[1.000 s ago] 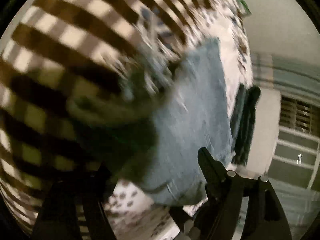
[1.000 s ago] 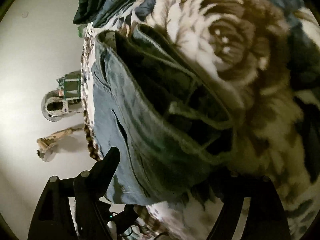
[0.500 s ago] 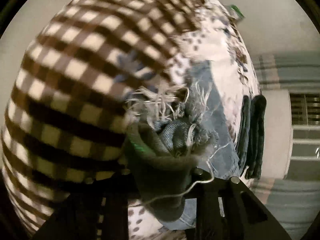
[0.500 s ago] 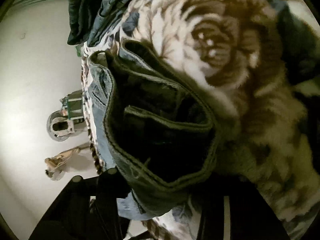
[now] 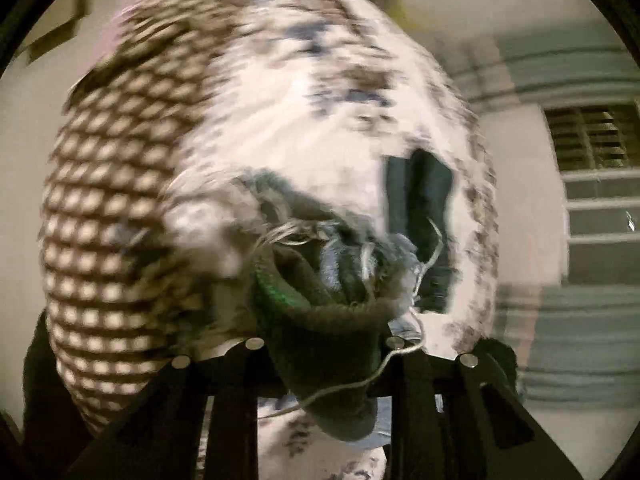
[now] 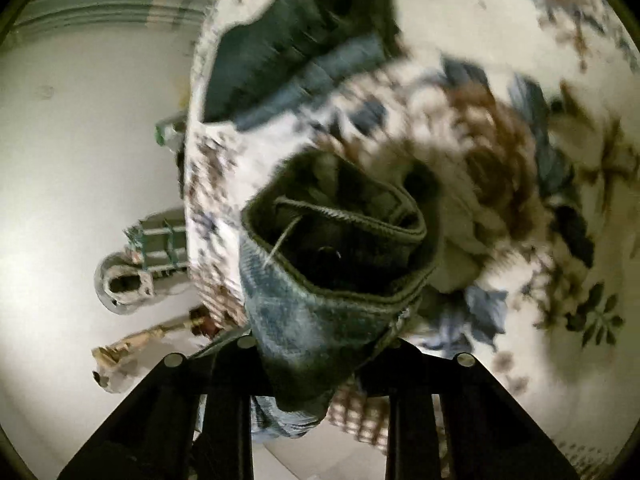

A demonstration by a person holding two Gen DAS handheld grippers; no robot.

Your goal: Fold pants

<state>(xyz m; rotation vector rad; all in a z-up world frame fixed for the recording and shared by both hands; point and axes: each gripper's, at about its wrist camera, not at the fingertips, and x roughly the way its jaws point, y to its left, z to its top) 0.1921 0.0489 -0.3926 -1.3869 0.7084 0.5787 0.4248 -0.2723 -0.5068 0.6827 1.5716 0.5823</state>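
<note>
Both grippers have lifted the jeans off the floral bedspread (image 5: pixel 320 128) since a second ago. Left gripper (image 5: pixel 322 356) is clamped on the frayed hem (image 5: pixel 340 264); right gripper (image 6: pixel 320 352) is closed on the bunched waistband (image 6: pixel 336 240). The jeans hang just above the bed, beside the dark folded clothes (image 6: pixel 288 40). Risk, judging by the blur: thick denim could slip from either pinch, or loose threads snag a finger.

A floral bedspread (image 6: pixel 540 60) covers the bed beside a slatted window (image 5: pixel 592 140) (blurred) and pale floor (image 6: pixel 80 140).
</note>
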